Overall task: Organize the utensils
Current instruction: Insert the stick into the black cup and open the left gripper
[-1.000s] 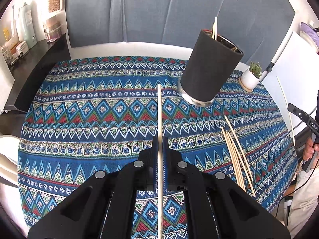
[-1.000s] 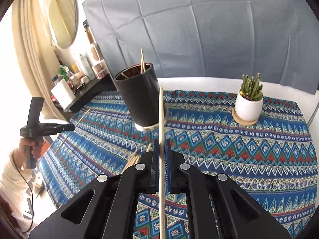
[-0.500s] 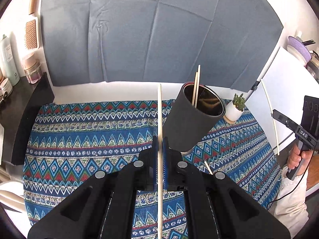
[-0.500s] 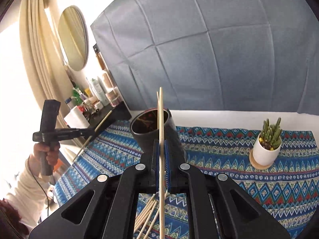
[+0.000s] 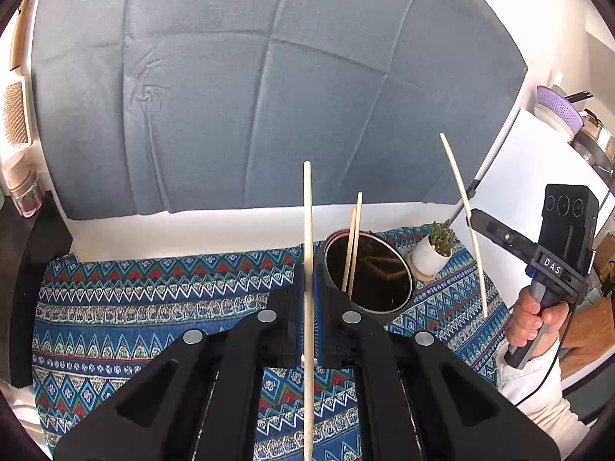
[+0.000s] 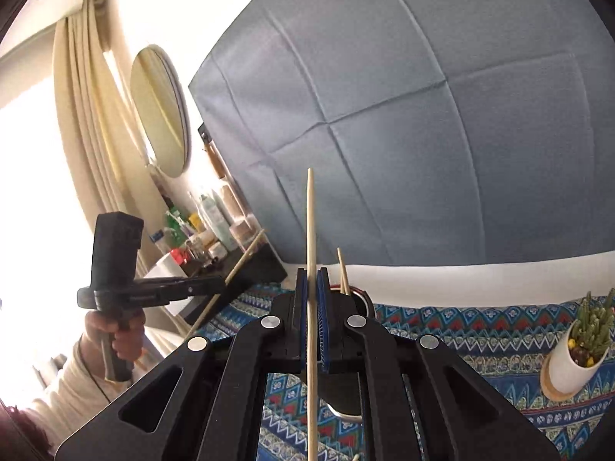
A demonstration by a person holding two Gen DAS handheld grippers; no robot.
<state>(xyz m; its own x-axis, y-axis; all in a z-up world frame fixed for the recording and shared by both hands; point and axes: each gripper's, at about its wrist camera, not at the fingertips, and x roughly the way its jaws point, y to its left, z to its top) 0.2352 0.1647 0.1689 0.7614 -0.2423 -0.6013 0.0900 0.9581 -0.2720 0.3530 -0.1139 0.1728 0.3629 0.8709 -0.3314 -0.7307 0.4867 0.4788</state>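
My left gripper (image 5: 307, 272) is shut on a wooden chopstick (image 5: 307, 211) that points up, just left of the black cylindrical holder (image 5: 369, 280). The holder stands on the patterned cloth and has two chopsticks (image 5: 353, 238) in it. My right gripper (image 6: 311, 280) is shut on another chopstick (image 6: 310, 223), raised above the holder (image 6: 359, 297), whose rim shows just behind the fingers. In the left wrist view the right gripper (image 5: 474, 217) is seen at the right, holding its chopstick (image 5: 463, 207) upright. In the right wrist view the left gripper (image 6: 219, 282) is at the left with its chopstick (image 6: 238, 263).
A small cactus in a white pot (image 5: 432, 253) stands right of the holder, also seen in the right wrist view (image 6: 576, 353). A blue patterned cloth (image 5: 153, 299) covers the table. A dark shelf with bottles (image 6: 215, 230) is at the left. A grey backdrop (image 5: 250, 96) hangs behind.
Both grippers have risen and tilted up with their chopsticks, and come closer to the holder. The loose chopsticks on the cloth have dropped out of view.
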